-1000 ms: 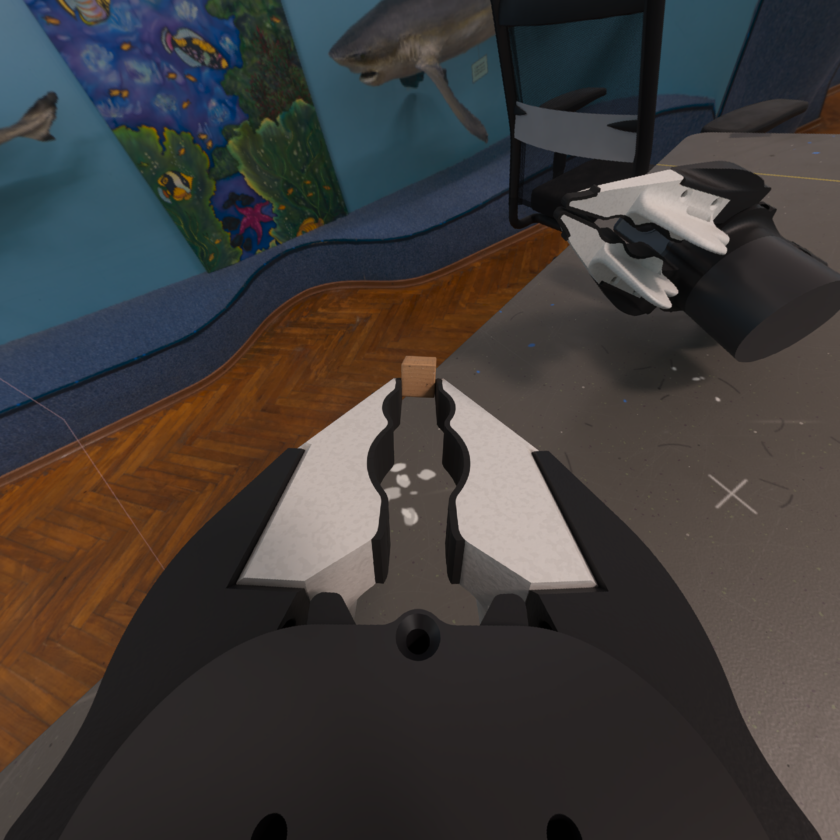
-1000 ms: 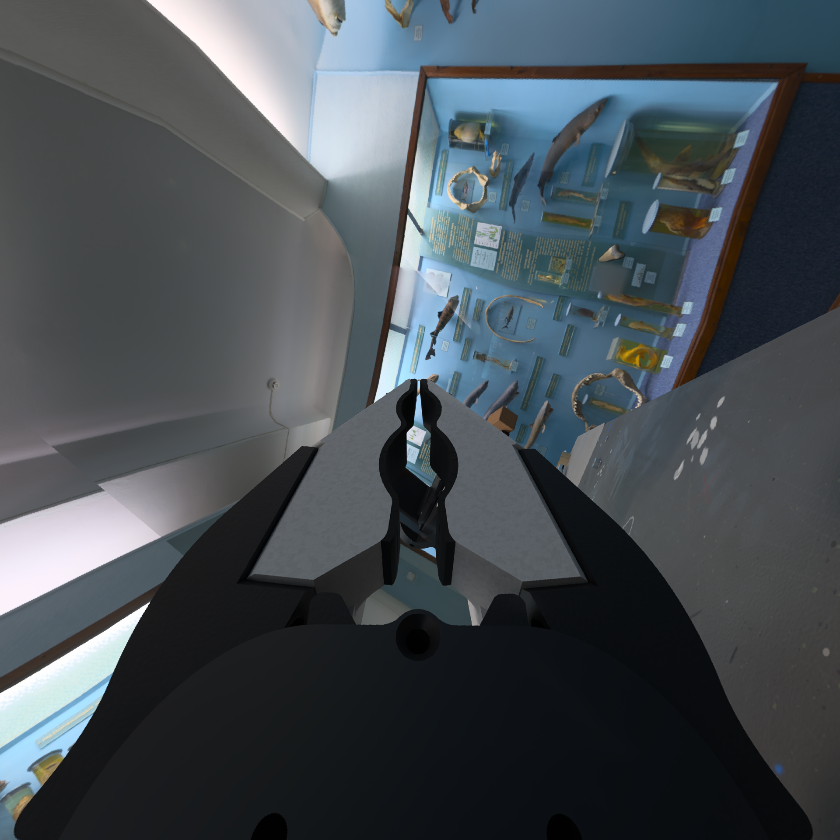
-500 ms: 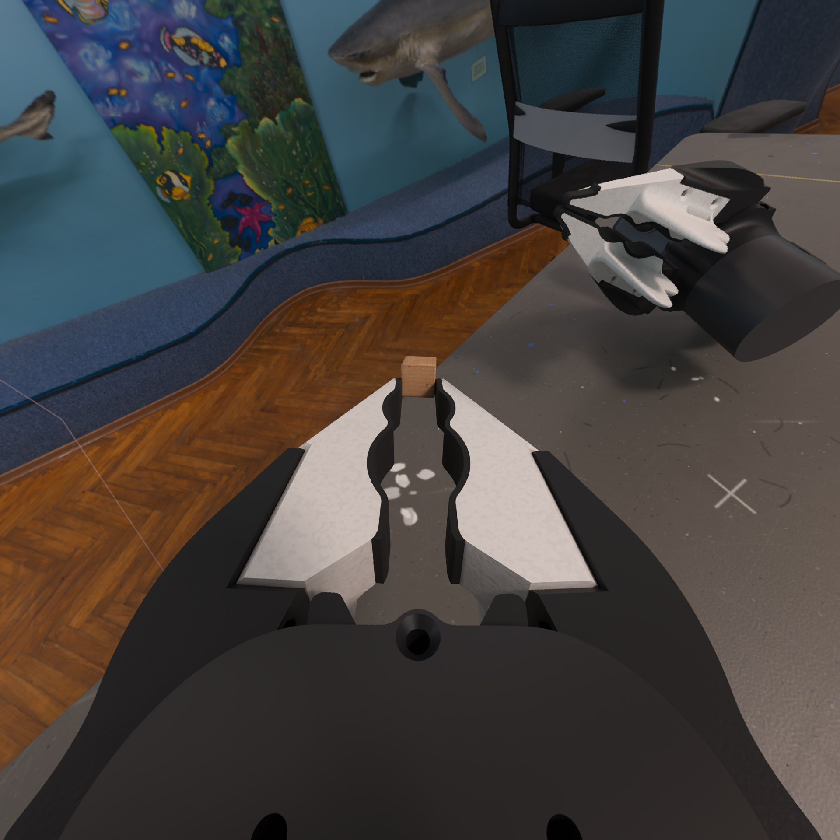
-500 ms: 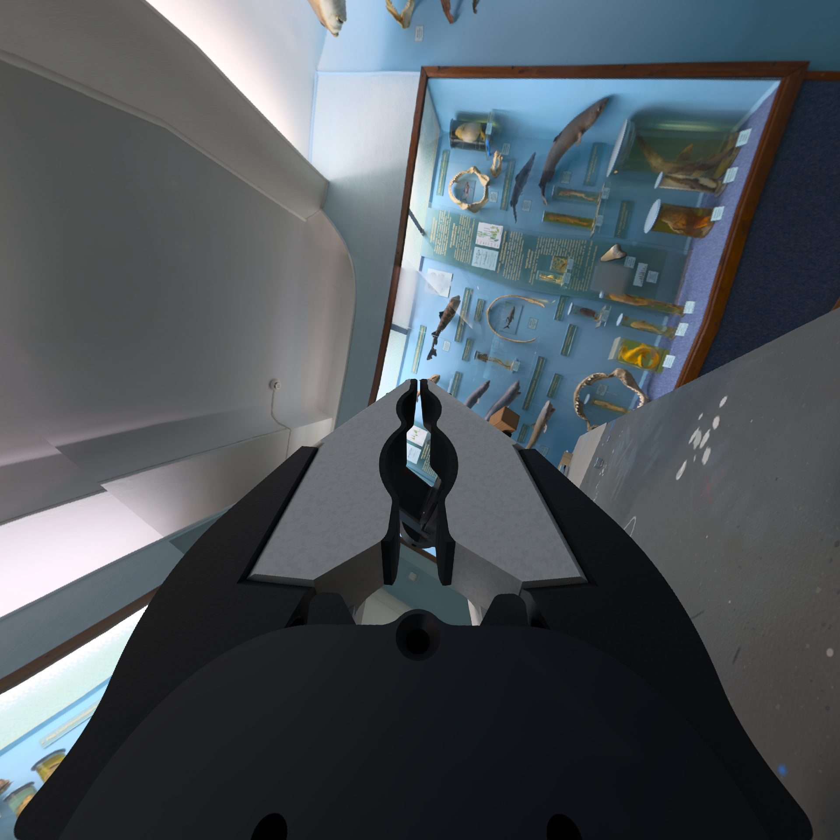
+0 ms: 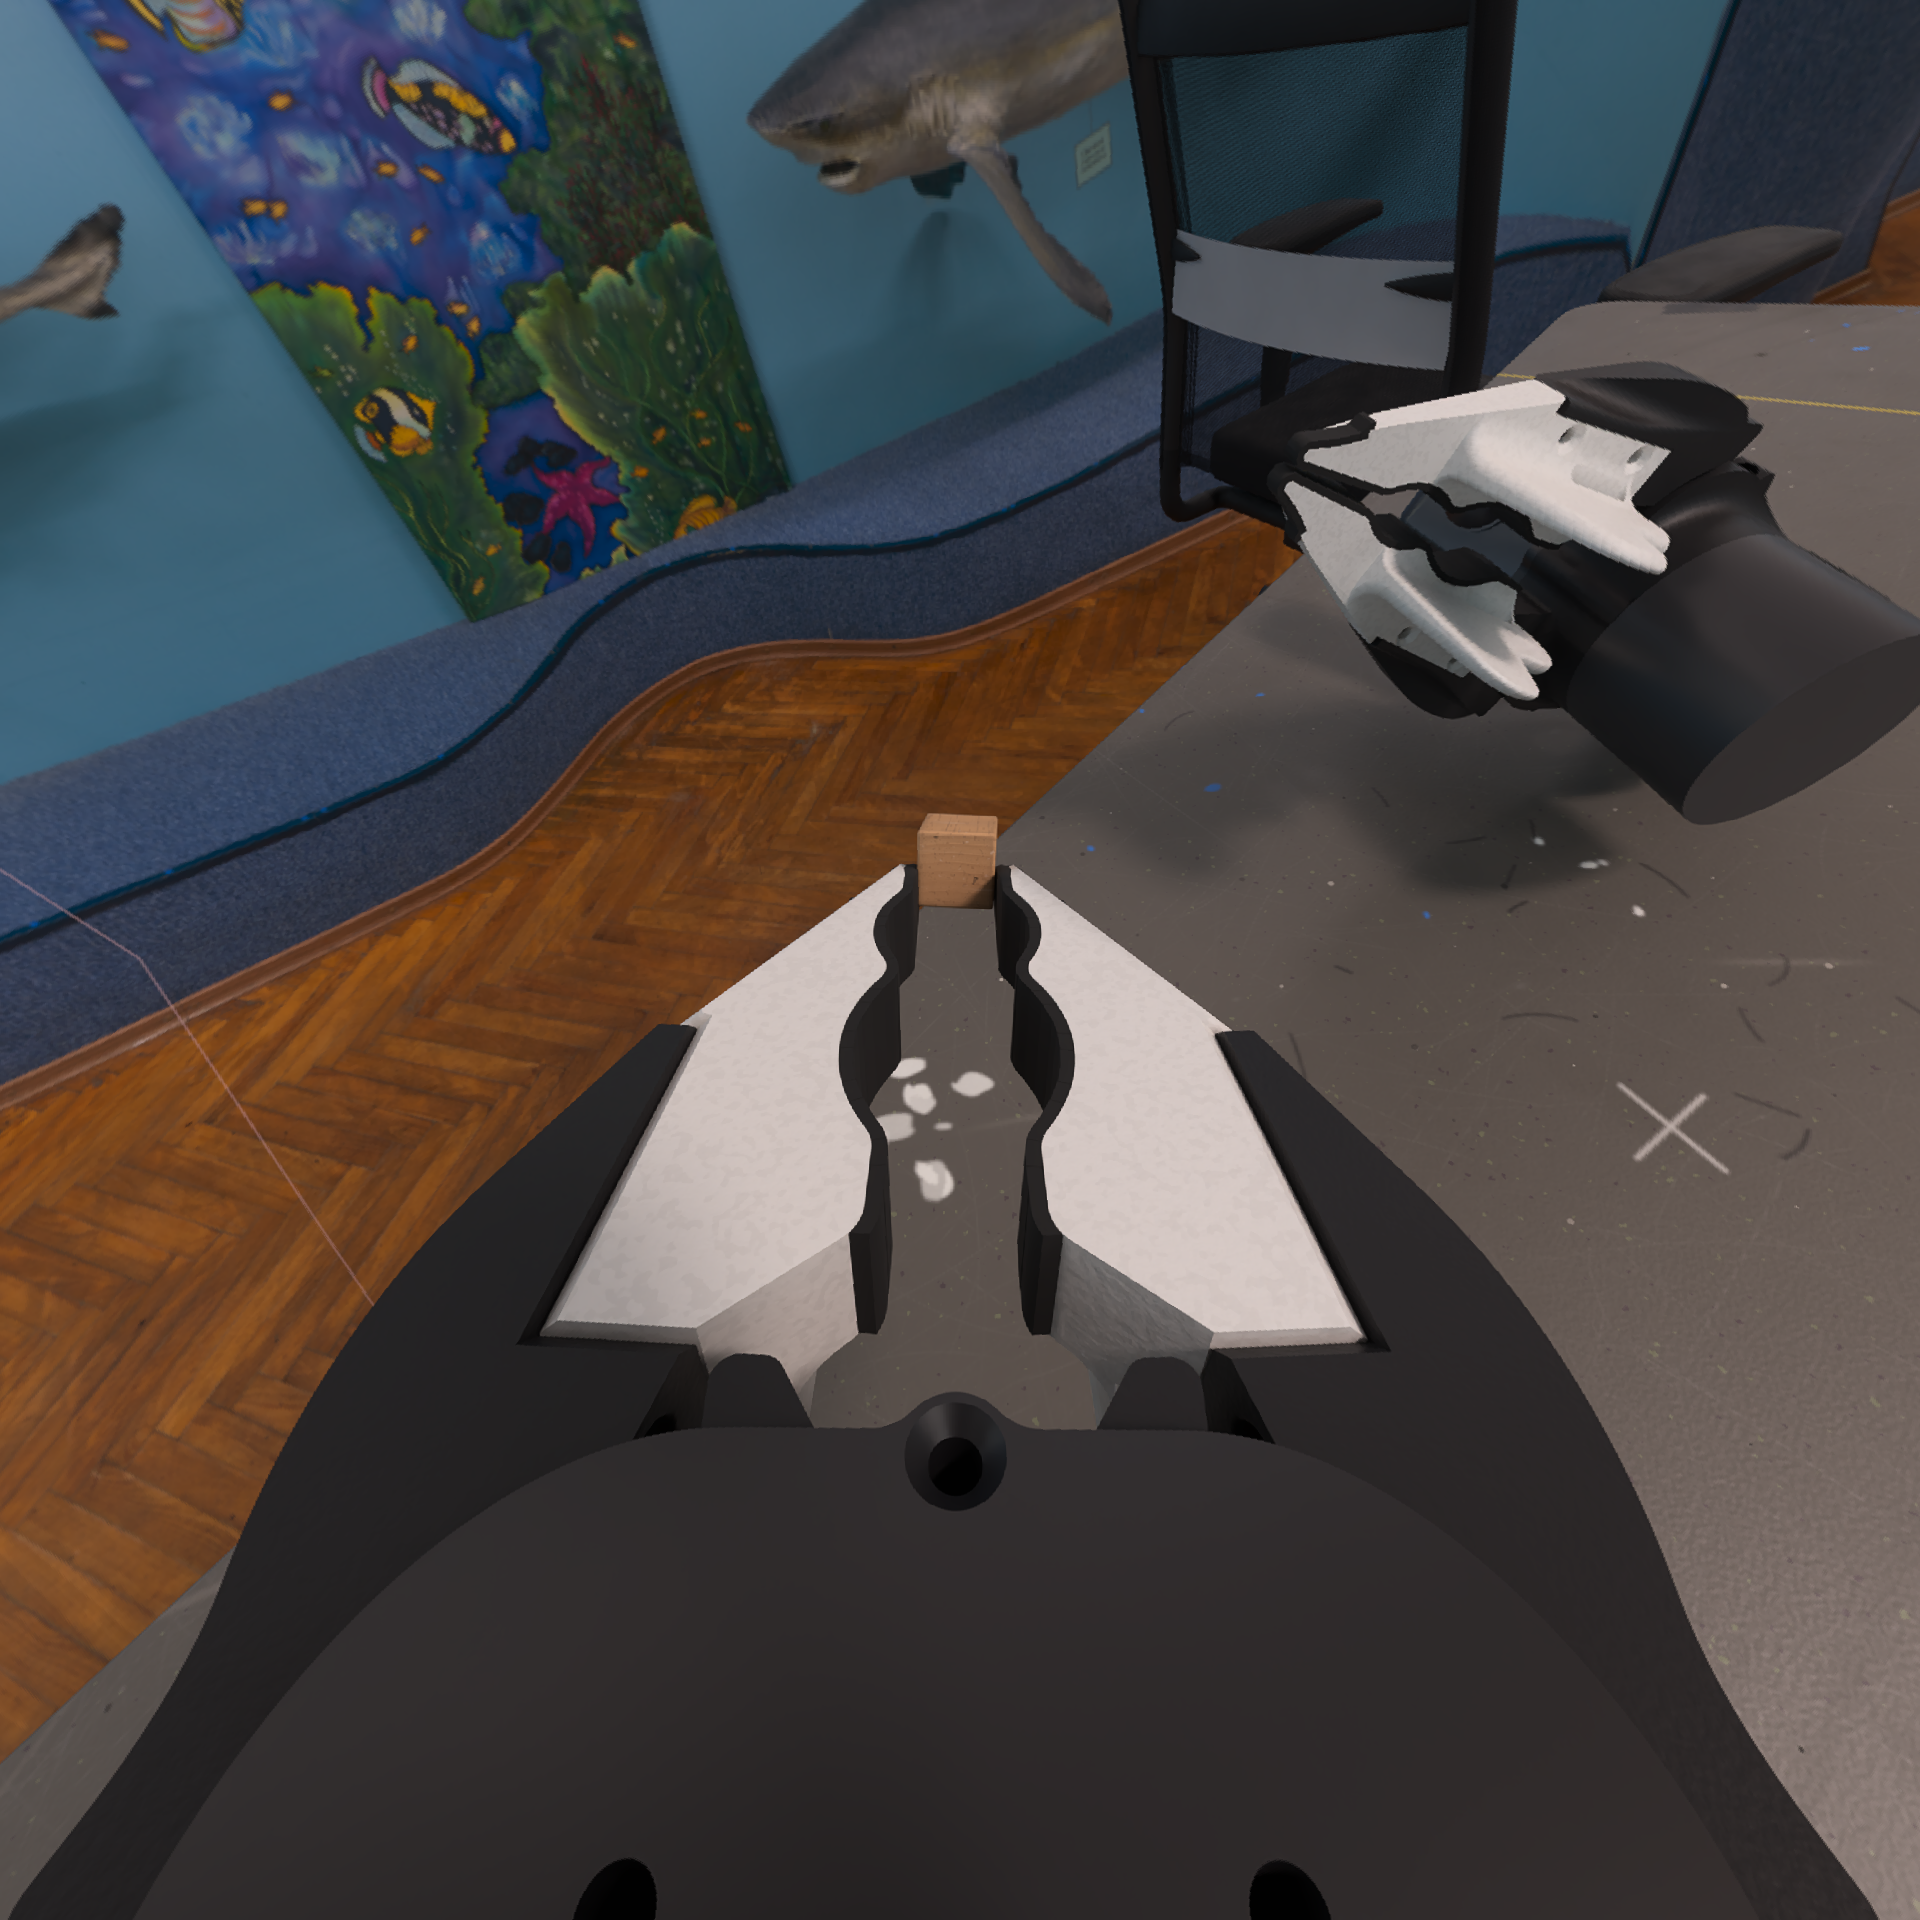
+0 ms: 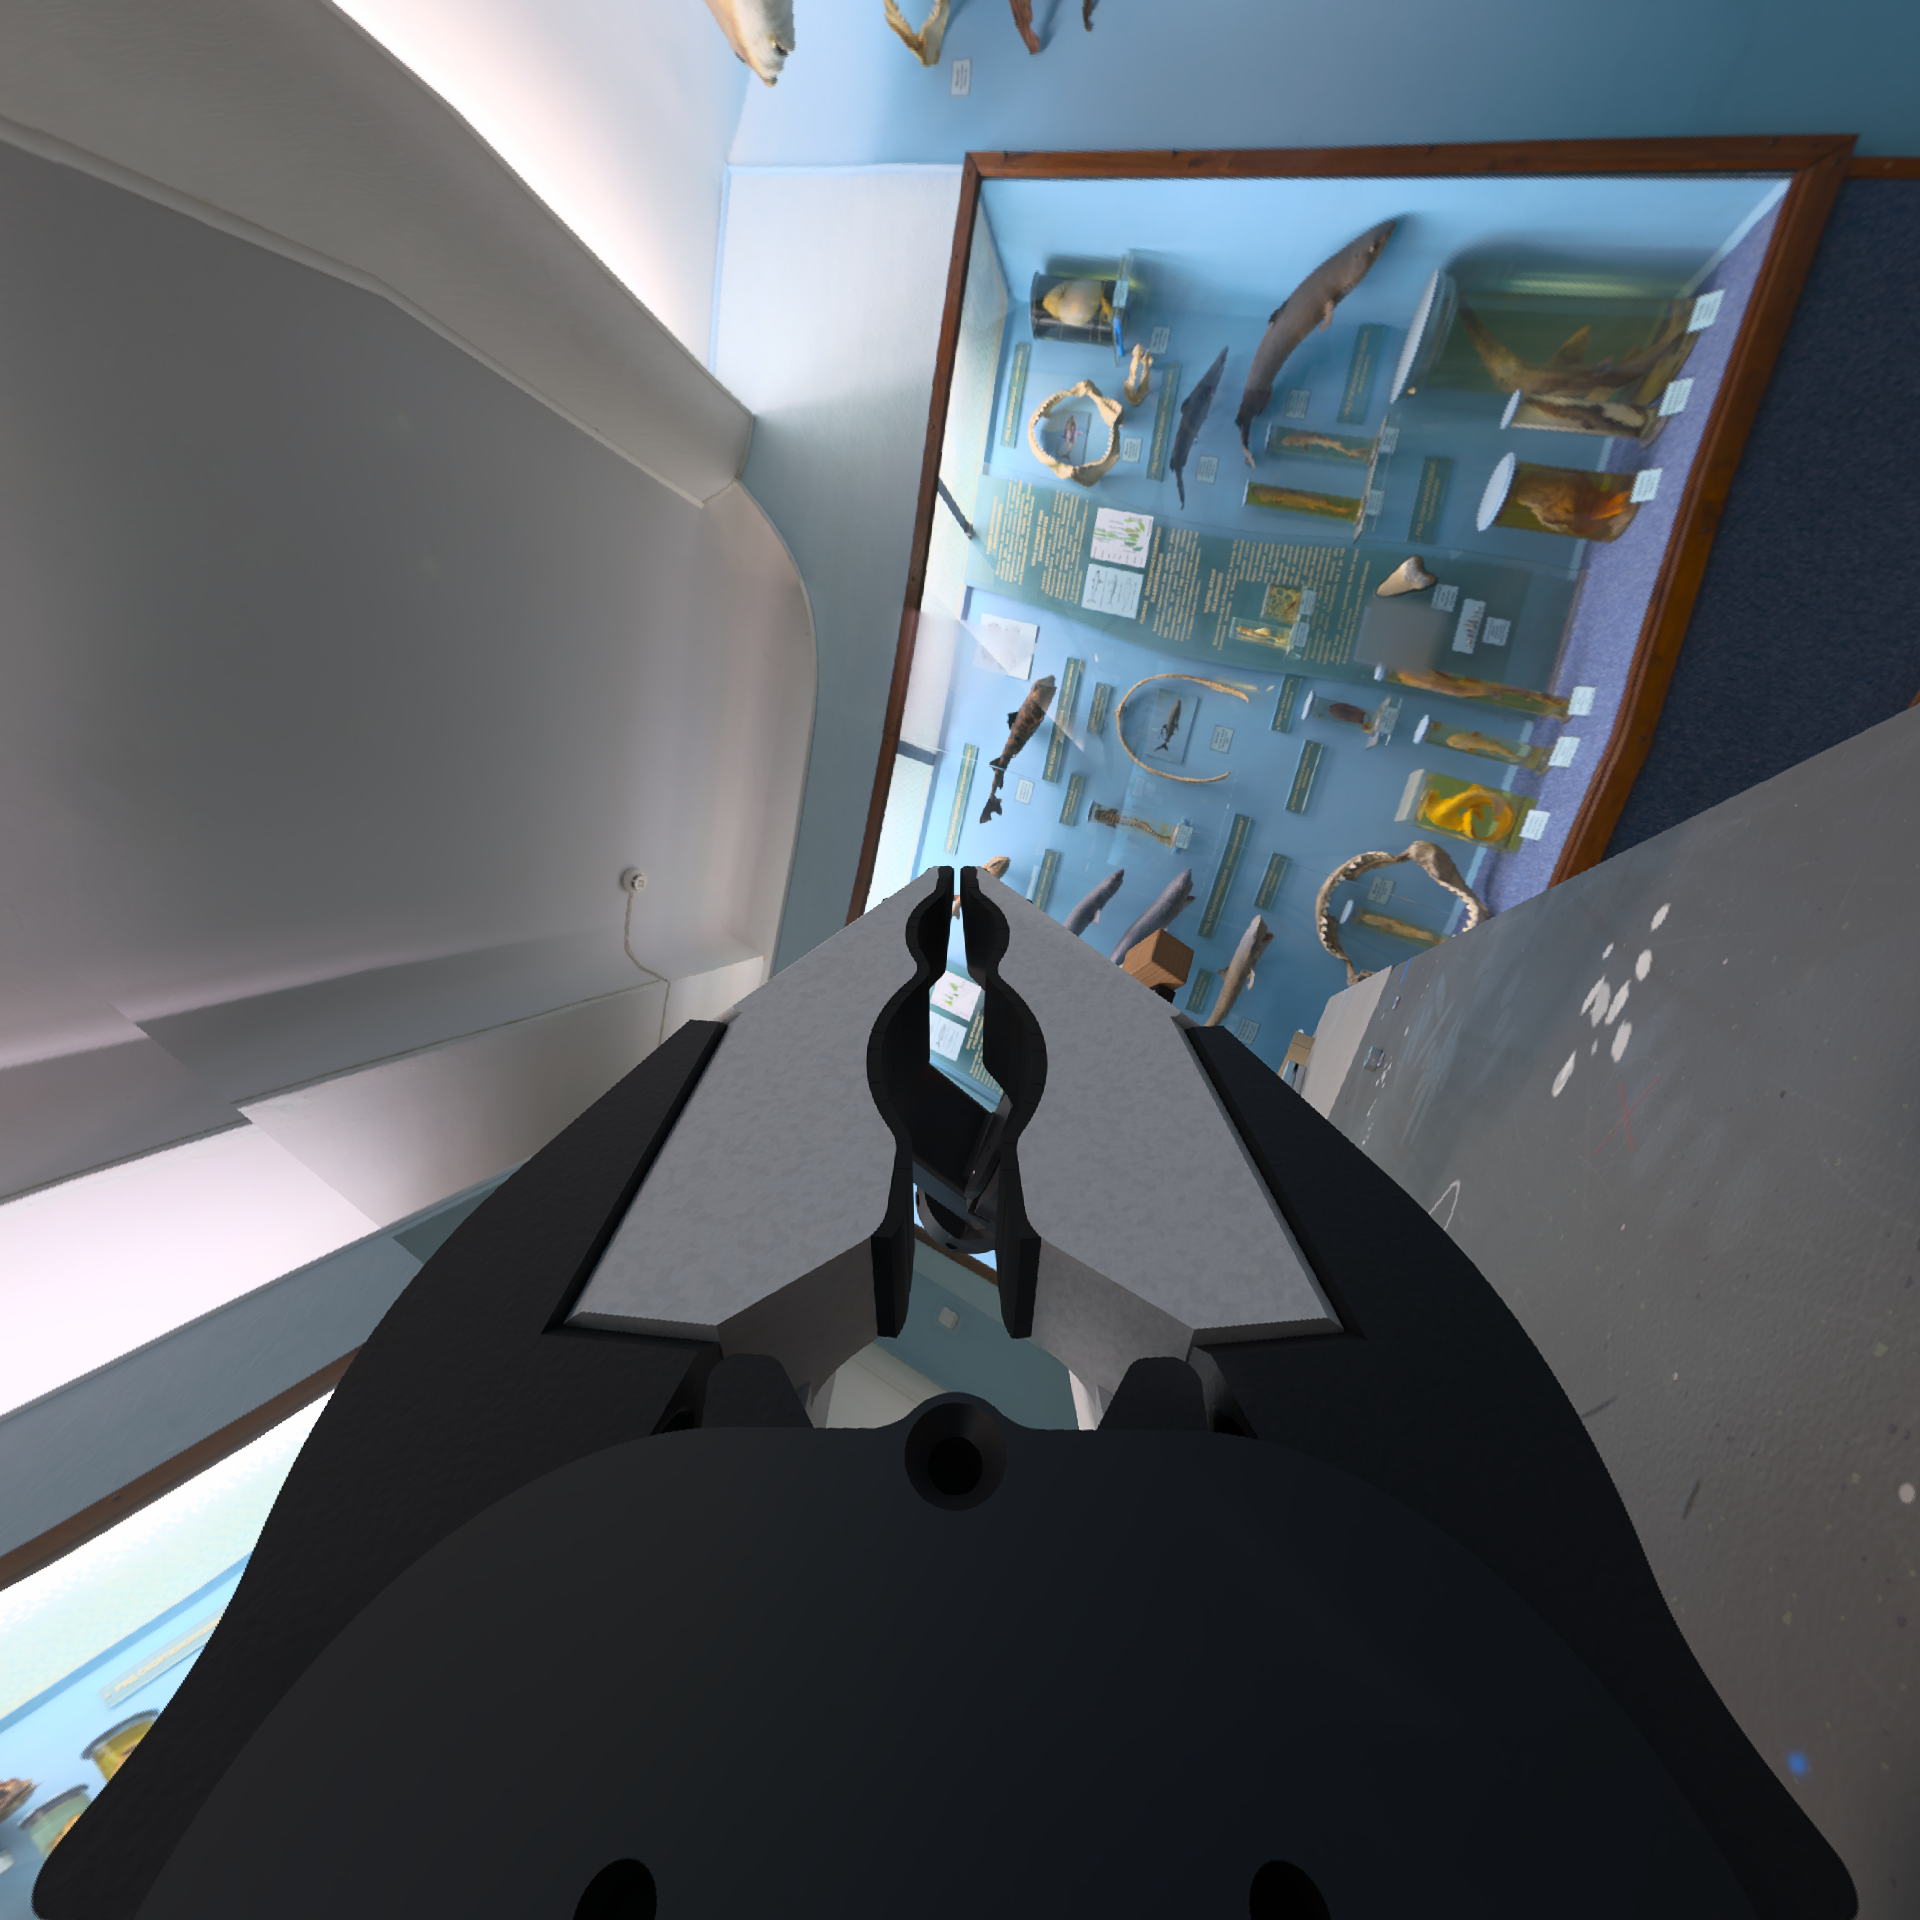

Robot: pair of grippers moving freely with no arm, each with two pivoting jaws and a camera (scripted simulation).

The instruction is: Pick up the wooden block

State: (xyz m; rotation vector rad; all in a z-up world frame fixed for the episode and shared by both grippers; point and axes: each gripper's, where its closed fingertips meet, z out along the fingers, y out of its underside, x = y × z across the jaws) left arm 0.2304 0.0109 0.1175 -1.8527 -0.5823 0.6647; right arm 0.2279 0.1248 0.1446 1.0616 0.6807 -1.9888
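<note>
The wooden block [image 5: 957, 873] is a small pale cube pinched between the tips of my left gripper [image 5: 956, 885]. The gripper is shut on it and holds it over the left edge of the grey table [image 5: 1455, 1039]. In the right wrist view the block [image 6: 1155, 951] shows just right of my right finger, off the table's end. My right gripper [image 6: 956, 881] is shut and empty, pointing at the wall. In the left wrist view it [image 5: 1311, 520] hovers on its side above the table, far right of the block.
A black chair [image 5: 1309, 208] stands at the table's far side. The wooden floor [image 5: 416, 1039] lies below to the left. A white cross mark [image 5: 1678, 1130] and white paint spots [image 5: 925, 1122] are on the tabletop. A framed display case [image 6: 1351, 520] fills the wall.
</note>
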